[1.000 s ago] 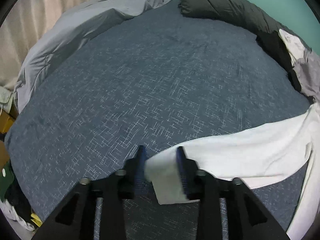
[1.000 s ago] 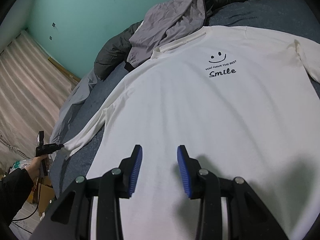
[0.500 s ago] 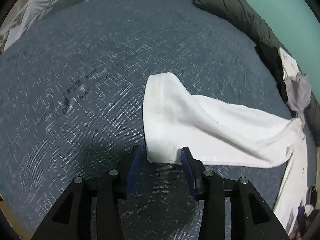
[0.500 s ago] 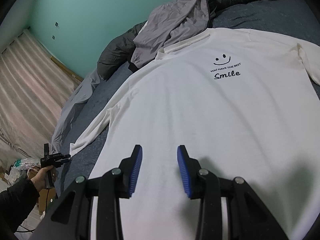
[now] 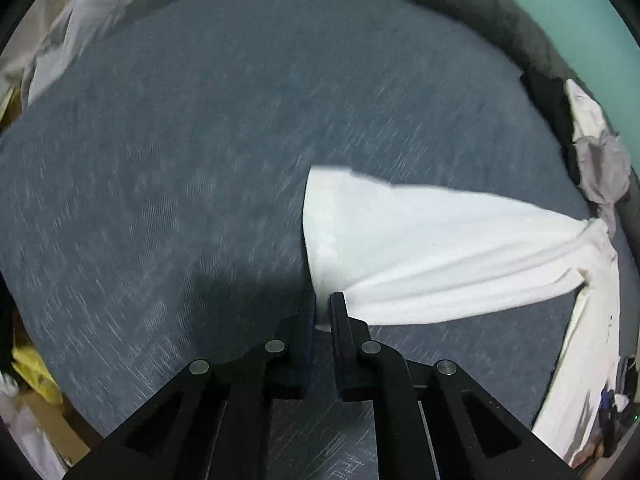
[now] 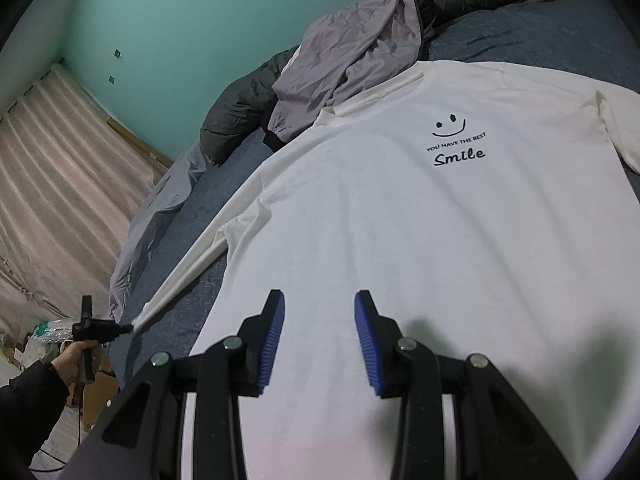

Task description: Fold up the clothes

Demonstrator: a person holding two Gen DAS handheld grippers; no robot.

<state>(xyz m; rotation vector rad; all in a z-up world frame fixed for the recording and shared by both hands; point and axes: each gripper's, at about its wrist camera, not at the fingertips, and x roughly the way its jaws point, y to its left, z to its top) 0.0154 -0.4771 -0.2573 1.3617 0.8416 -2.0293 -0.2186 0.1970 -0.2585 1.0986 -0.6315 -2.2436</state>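
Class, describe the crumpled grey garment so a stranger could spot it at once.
Start at the blue bedspread below the teal wall. The grey garment lies heaped just beyond the white shirt collar. It is pale grey and wrinkled, unlike the dark padded bedding beside it.

Dim fisheye views, left motion-blurred

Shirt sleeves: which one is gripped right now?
The long one stretched toward the curtain side: the left gripper is shut on that sleeve's cuff. The other sleeve lies loose. The right gripper hangs open.
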